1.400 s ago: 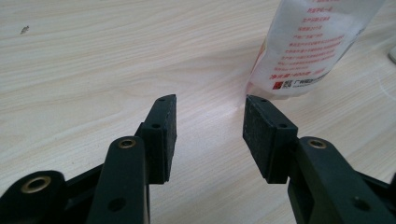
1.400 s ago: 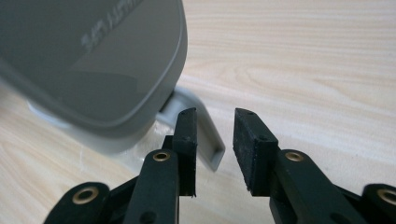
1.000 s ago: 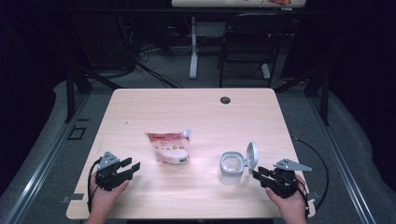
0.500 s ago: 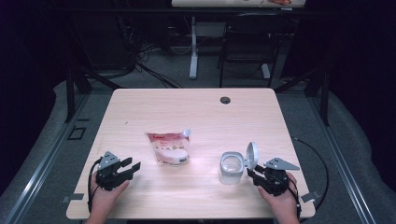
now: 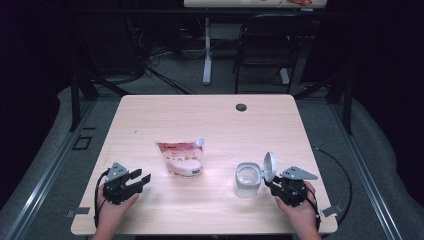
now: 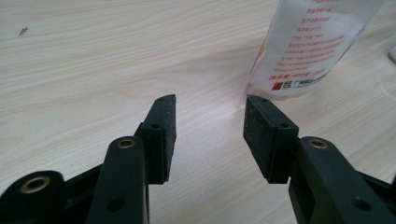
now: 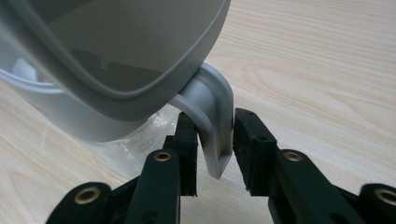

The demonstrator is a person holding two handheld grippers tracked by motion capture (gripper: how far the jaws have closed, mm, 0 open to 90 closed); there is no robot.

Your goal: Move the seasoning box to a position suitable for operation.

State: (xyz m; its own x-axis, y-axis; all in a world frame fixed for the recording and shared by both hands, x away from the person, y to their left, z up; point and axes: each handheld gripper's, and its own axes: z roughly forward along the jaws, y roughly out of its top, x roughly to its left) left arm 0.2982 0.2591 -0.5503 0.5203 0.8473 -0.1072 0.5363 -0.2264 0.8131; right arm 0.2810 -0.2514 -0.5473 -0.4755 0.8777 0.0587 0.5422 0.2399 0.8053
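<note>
Two grippers are at work. The right gripper [image 7: 212, 149] has its jaws around the grey handle [image 7: 215, 126] of the jar [image 5: 248, 179]; the pads sit close on either side of it, with a thin gap showing at one, so the grip looks about to close, not yet firm. The lid [image 5: 269, 166] of the jar stands tipped up and open, just above that gripper. The left gripper [image 6: 210, 128] is spread wide and holds nothing; it rests low over the table [image 5: 210, 117], with the pouch [image 6: 310, 46] just ahead of its jaws and apart from them.

Taking the jar as the landmark: the pouch [image 5: 181, 158] lies to its left, near it but not touching, and the left gripper [image 5: 131, 181] lies farther left again. A dark round hole [image 5: 241, 107] sits well beyond the jar, toward the far edge.

As I judge it, the work is at its start: the jar is open and being steadied, the pouch is not yet picked up, and filling looks still to come.

Count: one jar, one lid, one pouch, two grippers.
</note>
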